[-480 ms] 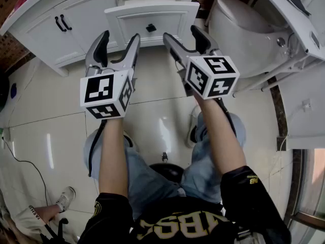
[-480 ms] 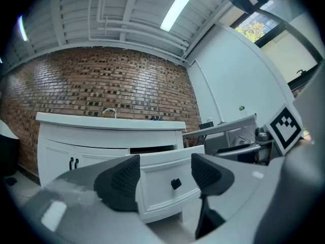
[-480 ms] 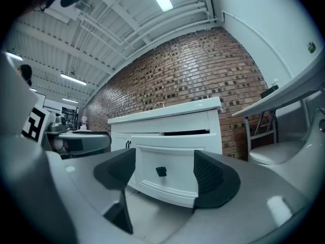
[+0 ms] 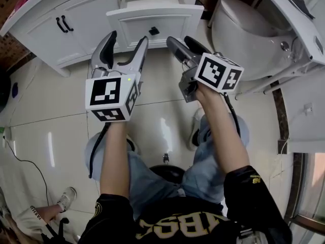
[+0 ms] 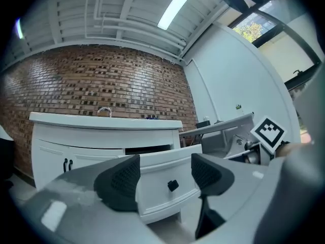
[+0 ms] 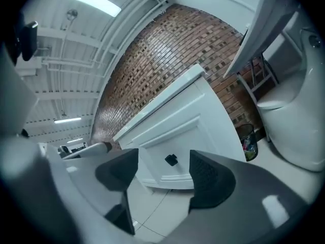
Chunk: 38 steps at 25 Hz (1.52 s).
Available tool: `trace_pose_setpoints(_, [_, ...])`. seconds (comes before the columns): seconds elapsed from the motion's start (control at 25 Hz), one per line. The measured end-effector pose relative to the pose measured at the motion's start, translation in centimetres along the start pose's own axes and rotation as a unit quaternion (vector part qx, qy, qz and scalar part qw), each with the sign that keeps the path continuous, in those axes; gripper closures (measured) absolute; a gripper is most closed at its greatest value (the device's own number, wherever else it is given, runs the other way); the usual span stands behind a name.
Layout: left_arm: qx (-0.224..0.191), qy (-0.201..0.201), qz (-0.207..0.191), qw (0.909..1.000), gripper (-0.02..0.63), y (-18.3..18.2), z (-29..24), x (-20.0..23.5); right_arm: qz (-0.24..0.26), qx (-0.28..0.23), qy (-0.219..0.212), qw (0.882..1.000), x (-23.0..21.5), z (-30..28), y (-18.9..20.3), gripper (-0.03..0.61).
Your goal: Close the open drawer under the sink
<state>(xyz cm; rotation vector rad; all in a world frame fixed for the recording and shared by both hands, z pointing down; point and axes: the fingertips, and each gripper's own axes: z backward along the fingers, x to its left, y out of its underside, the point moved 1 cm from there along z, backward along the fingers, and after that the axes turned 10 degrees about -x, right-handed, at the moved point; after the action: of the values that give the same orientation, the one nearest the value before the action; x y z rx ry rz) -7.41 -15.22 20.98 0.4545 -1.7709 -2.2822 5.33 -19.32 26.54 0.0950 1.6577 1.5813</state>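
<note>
A white toilet (image 4: 249, 34) stands on the glossy tiled floor (image 4: 51, 131); a bin (image 6: 247, 142) sits against the brick wall (image 5: 101, 80).

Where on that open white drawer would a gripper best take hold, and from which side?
The small black knob at the middle of the drawer front, approached head-on from the room side. It is the only part jutting from the flat panel, and it points straight out.
</note>
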Motion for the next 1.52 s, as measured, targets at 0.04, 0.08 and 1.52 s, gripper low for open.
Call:
trace_pose_setpoints(0.04, [0.0, -0.001, -0.001, 1.0, 0.296, 0.0, -0.1, 0.2, 0.002, 0.005, -0.004, 1.0, -0.2, -0.4, 0.3, 0.265])
trace_pose_setpoints(0.08, [-0.001, -0.004, -0.002, 1.0, 0.296, -0.1, -0.3, 0.4, 0.005, 0.011, -0.006, 1.0, -0.5, -0.8, 0.6, 0.28])
trace_pose_setpoints(1.52, [0.035, -0.055, 0.009, 0.9979, 0.301, 3.5, -5.1, 7.0, -0.163, -0.01, -0.006, 0.987, -6.2, -14.2, 4.3, 0.49])
